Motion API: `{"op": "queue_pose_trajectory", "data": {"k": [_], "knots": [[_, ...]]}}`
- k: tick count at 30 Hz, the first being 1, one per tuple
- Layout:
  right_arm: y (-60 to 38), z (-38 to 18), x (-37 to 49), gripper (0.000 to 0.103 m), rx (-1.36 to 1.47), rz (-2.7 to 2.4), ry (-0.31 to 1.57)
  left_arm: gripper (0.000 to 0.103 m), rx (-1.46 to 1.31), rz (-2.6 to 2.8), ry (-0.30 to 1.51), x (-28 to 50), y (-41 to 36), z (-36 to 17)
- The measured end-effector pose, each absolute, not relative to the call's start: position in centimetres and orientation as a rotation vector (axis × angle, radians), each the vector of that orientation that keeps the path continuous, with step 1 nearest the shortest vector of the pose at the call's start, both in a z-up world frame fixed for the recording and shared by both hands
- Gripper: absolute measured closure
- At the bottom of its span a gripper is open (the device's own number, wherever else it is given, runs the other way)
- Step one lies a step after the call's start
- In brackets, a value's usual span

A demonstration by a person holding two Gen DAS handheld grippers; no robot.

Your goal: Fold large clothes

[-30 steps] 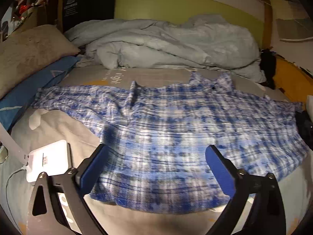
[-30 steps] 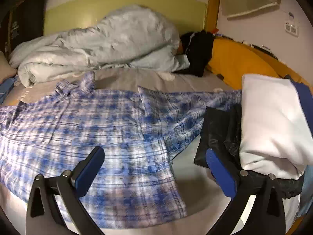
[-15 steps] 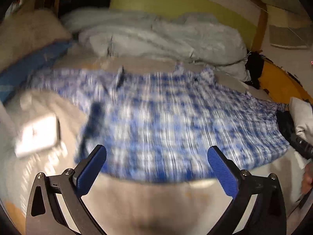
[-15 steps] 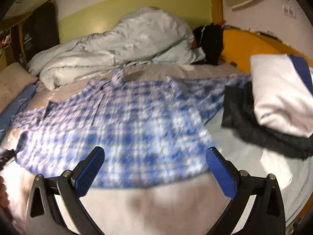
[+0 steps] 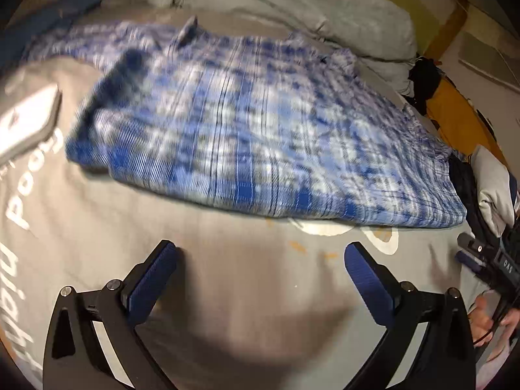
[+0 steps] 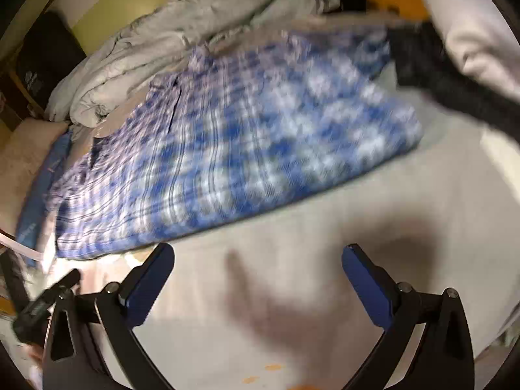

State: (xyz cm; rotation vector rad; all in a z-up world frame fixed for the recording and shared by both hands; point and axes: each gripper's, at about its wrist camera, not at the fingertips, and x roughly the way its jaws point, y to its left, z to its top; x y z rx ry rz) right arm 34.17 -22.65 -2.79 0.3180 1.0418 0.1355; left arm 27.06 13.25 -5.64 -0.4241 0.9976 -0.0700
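A blue and white plaid shirt (image 5: 253,123) lies spread flat on the grey bed sheet (image 5: 247,279), blurred by motion in both views. My left gripper (image 5: 260,260) is open over bare sheet, short of the shirt's near hem, holding nothing. In the right wrist view the same shirt (image 6: 234,149) stretches across the bed, and my right gripper (image 6: 258,261) is open above bare sheet (image 6: 325,260) just in front of its hem. The other gripper's black body (image 5: 494,260) shows at the right edge of the left wrist view, with a hand (image 5: 484,321) below it.
A rumpled grey duvet (image 5: 292,3) is heaped behind the shirt. A white flat device (image 5: 26,123) lies at the left. A black garment (image 6: 432,65) and a white pillow (image 6: 471,29) sit at the right. A blue pillow (image 6: 42,182) and beige pillow (image 6: 22,156) lie left.
Both grippers have pulled back from over the shirt toward the near edge of the bed and tilted down; they now hang over bare sheet. Both stayed open.
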Motion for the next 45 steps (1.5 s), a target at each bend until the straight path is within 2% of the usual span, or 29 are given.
{"op": "queue_pose_trajectory", "data": {"k": [4,9,16,19,20,22,23,24,25,26,34,39,45], "knots": [[-22.7,-4.6,34.8,0.0,0.388,0.172,1.104,0.001,-0.479,-0.065,1.004,27.6,13.7,-6.5],[-22.1,-4.7,35.5,0.0,0.376,0.136,1.016,0.001,-0.563,-0.054,0.946,28.6,14.7,-6.9],[-21.0,-4.7,38.4,0.002,0.293,0.075,0.904,0.001,-0.536,0.02,0.854,31.8,15.9,-7.0],[-21.0,-4.7,39.1,0.012,0.277,0.073,0.862,0.001,-0.542,0.033,0.829,32.8,16.5,-7.1],[-21.0,-4.7,39.3,0.021,0.272,0.066,0.851,0.001,-0.533,0.038,0.827,33.0,16.5,-7.1],[-21.1,-4.8,39.7,0.042,0.244,0.027,0.829,0.017,-0.481,0.072,0.823,33.6,16.5,-7.1],[-21.2,-4.9,39.8,0.065,0.231,0.005,0.819,0.043,-0.448,0.104,0.822,33.6,16.5,-7.1],[-21.4,-4.9,40.0,0.087,0.229,-0.012,0.811,0.073,-0.419,0.133,0.82,33.7,16.5,-7.1],[-21.7,-5.0,40.2,0.094,0.253,0.002,0.806,0.087,-0.421,0.125,0.813,33.8,16.8,-7.1],[-22.1,-5.0,40.3,0.096,0.289,0.027,0.807,0.094,-0.447,0.093,0.808,33.9,17.2,-7.2],[-22.0,-2.0,38.3,0.099,0.253,0.044,0.715,0.096,-0.407,0.105,0.697,31.4,16.7,-4.0],[-21.4,0.3,34.7,0.099,0.115,0.032,0.73,0.096,-0.269,0.136,0.721,28.9,14.6,-1.8],[-20.6,0.3,30.8,0.099,-0.012,0.036,0.75,0.096,-0.198,0.153,0.772,26.3,13.4,-2.4]]}}
